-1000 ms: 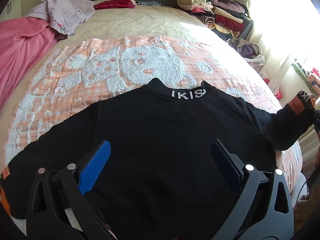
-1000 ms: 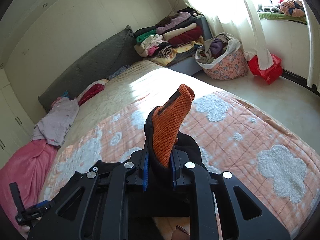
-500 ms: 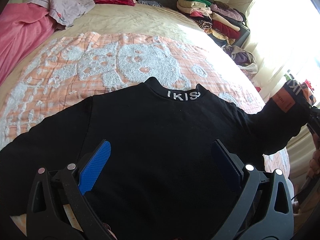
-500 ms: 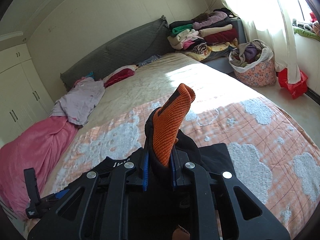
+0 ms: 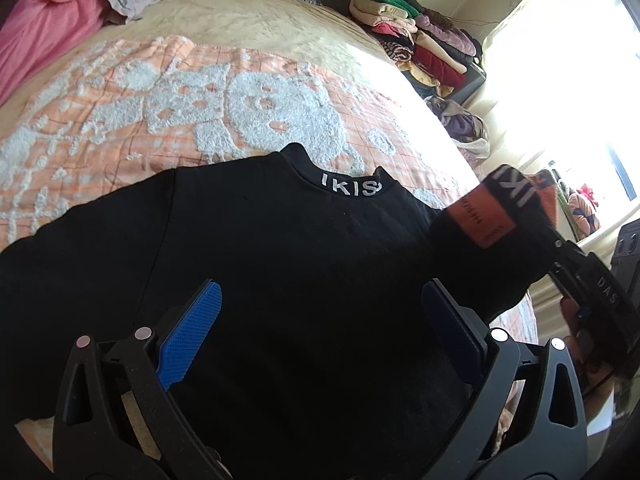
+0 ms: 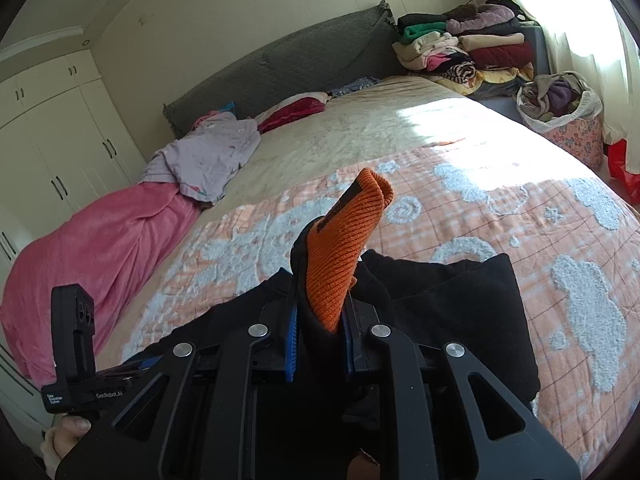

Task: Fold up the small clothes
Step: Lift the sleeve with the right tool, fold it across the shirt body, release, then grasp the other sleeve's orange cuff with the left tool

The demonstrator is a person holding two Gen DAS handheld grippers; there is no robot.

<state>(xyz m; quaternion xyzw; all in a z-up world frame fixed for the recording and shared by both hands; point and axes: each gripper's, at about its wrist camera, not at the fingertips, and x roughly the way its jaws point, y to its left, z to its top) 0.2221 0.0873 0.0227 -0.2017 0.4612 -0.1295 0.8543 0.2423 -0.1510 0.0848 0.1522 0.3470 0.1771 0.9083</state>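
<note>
A small black sweatshirt (image 5: 280, 264) with white collar lettering lies flat on the orange and white quilt (image 5: 160, 100). My left gripper (image 5: 320, 320) is open, hovering over the sweatshirt's body with its blue pads apart. My right gripper (image 6: 319, 334) is shut on the sweatshirt's right sleeve at its orange ribbed cuff (image 6: 344, 248), held lifted over the body. The cuff and sleeve (image 5: 500, 224) also show at the right of the left wrist view, with the right gripper behind them. The black body (image 6: 460, 312) lies under the right gripper.
A pink blanket (image 6: 92, 256) and lilac garment (image 6: 208, 152) lie at the bed's far left. Stacked folded clothes (image 6: 464, 48) and a laundry basket (image 6: 560, 108) stand beyond the bed's right side. The grey headboard (image 6: 280, 68) is at the back.
My right gripper has carried the orange-cuffed sleeve leftward and inward over the sweatshirt's body. My left gripper has stayed open and tilted slightly closer over the garment.
</note>
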